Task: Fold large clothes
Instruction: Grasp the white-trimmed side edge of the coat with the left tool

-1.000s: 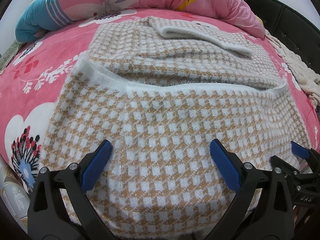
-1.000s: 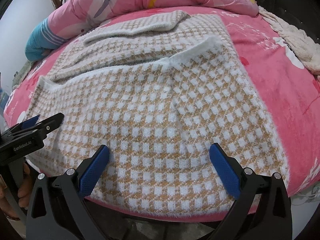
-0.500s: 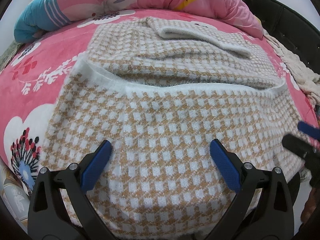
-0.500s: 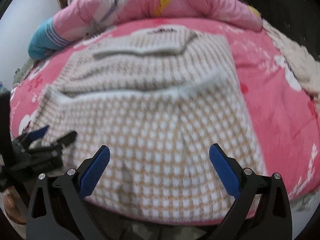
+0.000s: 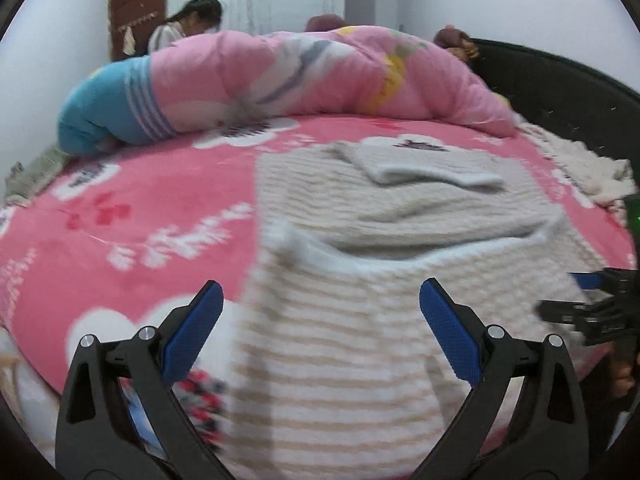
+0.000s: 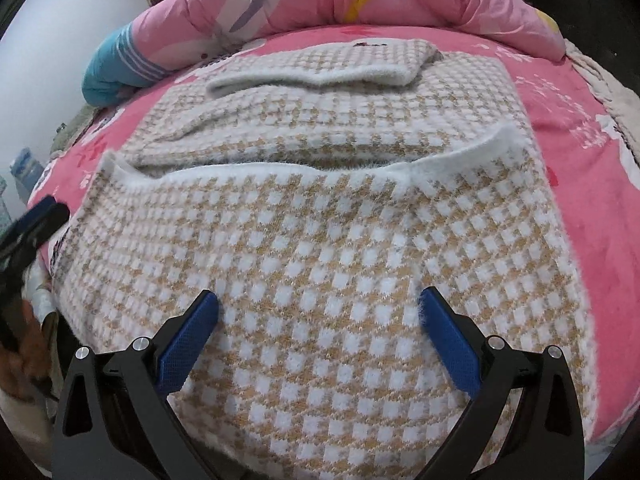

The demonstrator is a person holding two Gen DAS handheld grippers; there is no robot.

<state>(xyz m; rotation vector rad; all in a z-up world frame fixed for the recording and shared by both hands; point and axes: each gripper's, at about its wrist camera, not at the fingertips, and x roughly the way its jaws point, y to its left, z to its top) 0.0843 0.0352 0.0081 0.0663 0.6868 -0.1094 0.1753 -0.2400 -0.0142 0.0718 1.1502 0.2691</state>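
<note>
Two hand-held grippers, left hand-held gripper [image 5: 320, 332] and right hand-held gripper [image 6: 318, 336], hover with jaws apart, empty, over the tan-and-white checked knit sweater [image 6: 328, 240] lying partly folded on the pink floral bed [image 6: 580, 92].

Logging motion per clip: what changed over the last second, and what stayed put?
The left tool swung left and tilted up, now straddling the sweater's left edge over the pink bedsheet. The right tool barely shifted. Both stayed open, holding nothing; the sweater lay unmoved.
</note>
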